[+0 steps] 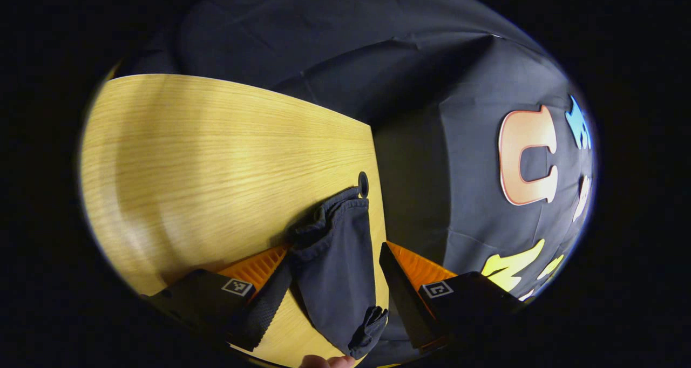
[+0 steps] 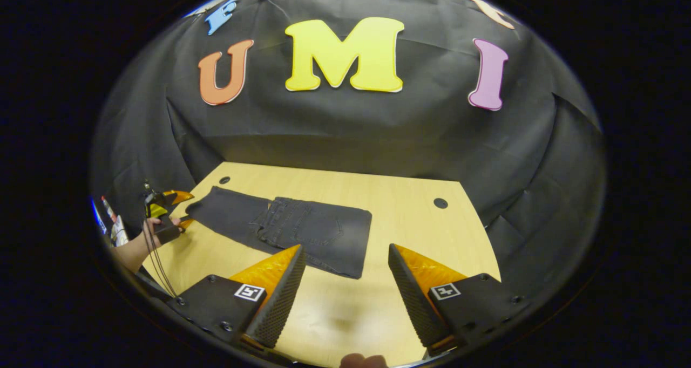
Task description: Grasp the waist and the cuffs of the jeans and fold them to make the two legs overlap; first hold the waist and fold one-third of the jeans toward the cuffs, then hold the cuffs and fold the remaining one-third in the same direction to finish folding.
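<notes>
Your right gripper (image 2: 345,290) stood wide over bare table (image 2: 410,217), holding nothing; the jeans (image 2: 302,230) lay flat at 11 o'clock beyond it. Your left gripper (image 1: 334,281) was wide too, a cuff (image 1: 337,249) between its fingers (image 1: 264,303), untouched by the right finger, a table hole (image 1: 363,184) at 12.

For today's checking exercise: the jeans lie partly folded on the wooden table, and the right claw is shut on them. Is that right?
Not quite. The jeans do lie partly folded on the wooden table, but the right claw is open and apart from them, as the right gripper view shows.
</notes>
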Demonstrator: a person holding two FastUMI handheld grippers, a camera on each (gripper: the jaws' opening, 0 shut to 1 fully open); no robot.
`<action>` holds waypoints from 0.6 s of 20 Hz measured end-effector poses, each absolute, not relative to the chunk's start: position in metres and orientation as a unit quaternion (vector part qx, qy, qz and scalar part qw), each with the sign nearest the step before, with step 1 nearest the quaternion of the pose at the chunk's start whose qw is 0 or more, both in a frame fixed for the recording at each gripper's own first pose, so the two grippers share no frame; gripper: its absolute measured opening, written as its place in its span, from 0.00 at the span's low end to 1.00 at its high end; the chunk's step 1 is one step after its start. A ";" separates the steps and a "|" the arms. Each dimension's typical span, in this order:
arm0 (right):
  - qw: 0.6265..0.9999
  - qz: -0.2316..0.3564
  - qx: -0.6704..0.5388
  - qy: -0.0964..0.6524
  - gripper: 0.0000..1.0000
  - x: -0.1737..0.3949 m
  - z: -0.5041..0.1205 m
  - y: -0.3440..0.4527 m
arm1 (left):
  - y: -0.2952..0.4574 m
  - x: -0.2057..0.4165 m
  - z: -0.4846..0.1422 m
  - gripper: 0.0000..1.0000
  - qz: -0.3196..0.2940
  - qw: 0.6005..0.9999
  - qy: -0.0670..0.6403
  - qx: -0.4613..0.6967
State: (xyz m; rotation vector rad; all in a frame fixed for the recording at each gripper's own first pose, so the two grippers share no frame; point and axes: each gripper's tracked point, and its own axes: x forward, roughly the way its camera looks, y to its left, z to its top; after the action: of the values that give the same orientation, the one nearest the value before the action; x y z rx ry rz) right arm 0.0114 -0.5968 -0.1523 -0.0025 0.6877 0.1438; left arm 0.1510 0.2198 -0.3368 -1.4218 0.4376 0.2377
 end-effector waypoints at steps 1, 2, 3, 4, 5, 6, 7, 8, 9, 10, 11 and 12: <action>0.938 0.064 0.001 0.340 0.93 0.011 -0.154 -0.598 | 0.219 0.156 -0.335 0.87 0.103 0.731 0.191 -0.647; 0.937 0.059 0.003 0.345 0.93 0.009 -0.155 -0.598 | 0.219 0.160 -0.335 0.94 0.100 0.732 0.189 -0.647; 0.936 0.057 0.009 0.348 0.93 0.007 -0.154 -0.598 | 0.219 0.162 -0.335 0.91 0.103 0.733 0.185 -0.646; 0.936 0.054 0.013 0.348 0.93 0.006 -0.153 -0.597 | 0.219 0.167 -0.338 0.90 0.104 0.733 0.186 -0.646; 0.936 0.052 0.015 0.347 0.95 0.006 -0.154 -0.598 | 0.218 0.167 -0.343 0.86 0.110 0.735 0.191 -0.641; 0.937 0.050 0.017 0.346 0.93 0.006 -0.153 -0.598 | 0.217 0.166 -0.347 0.94 0.111 0.735 0.196 -0.640; 0.937 0.051 0.017 0.345 0.95 0.005 -0.154 -0.598 | 0.218 0.164 -0.351 0.72 0.117 0.732 0.198 -0.642; 0.938 0.051 0.016 0.344 0.95 0.005 -0.153 -0.597 | 0.219 0.162 -0.350 0.66 0.121 0.726 0.196 -0.648; 0.938 0.051 0.014 0.342 0.95 0.003 -0.153 -0.599 | 0.221 0.161 -0.352 0.54 0.127 0.721 0.195 -0.653; 0.938 0.052 0.014 0.342 0.95 0.001 -0.152 -0.600 | 0.222 0.160 -0.358 0.48 0.134 0.717 0.197 -0.655; 0.938 0.052 0.015 0.342 0.93 0.002 -0.153 -0.600 | 0.223 0.157 -0.362 0.19 0.139 0.713 0.201 -0.658; 0.938 0.052 0.018 0.342 0.95 0.001 -0.153 -0.600 | 0.222 0.157 -0.363 0.27 0.143 0.709 0.199 -0.661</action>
State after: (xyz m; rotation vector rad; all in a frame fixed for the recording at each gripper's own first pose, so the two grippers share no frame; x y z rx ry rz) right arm 0.0006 -0.5997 -0.1526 0.0361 0.6989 0.1065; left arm 0.1567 0.2222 -0.3629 -1.4662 0.4426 0.3180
